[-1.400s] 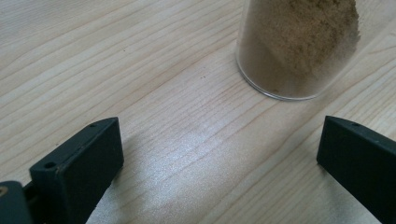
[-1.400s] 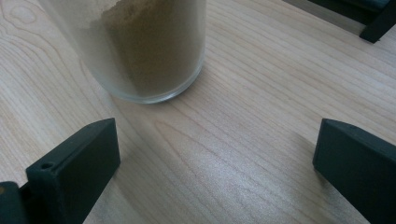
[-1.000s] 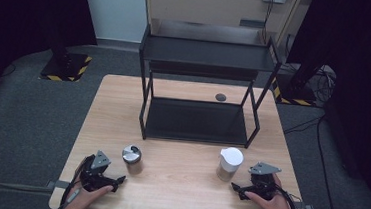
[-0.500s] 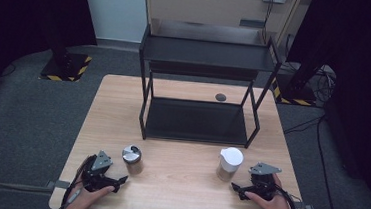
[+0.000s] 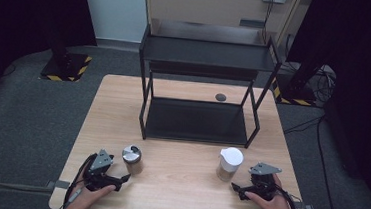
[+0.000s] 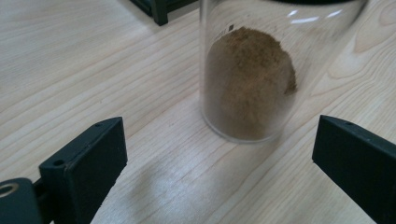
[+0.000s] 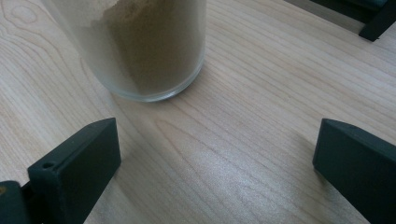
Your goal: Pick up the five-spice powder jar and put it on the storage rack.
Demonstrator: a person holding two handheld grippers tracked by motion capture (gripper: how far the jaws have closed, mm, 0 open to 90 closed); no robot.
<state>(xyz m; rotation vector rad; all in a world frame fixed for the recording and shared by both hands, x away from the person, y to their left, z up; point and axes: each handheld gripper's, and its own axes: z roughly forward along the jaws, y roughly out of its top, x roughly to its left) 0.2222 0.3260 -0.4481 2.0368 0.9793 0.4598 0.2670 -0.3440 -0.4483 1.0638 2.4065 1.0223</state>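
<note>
A glass jar of brown powder with a silver lid (image 5: 132, 159) stands at the table's front left. My left gripper (image 5: 123, 179) lies just before it, open. In the left gripper view the jar (image 6: 250, 84) stands just beyond the jaws of my left gripper (image 6: 222, 144), which have just been closing a little with nothing between them. A second jar with a white lid (image 5: 230, 163) stands front right. My right gripper (image 5: 236, 188) rests beside it, open. In the right gripper view that jar (image 7: 149, 46) is ahead and to the left of my right gripper (image 7: 217, 144).
A black two-tier metal rack (image 5: 197, 120) stands at the middle back of the wooden table (image 5: 182, 184). A small dark disc (image 5: 220, 97) lies behind it on the tabletop. Dark floor surrounds the table, with cables at the right.
</note>
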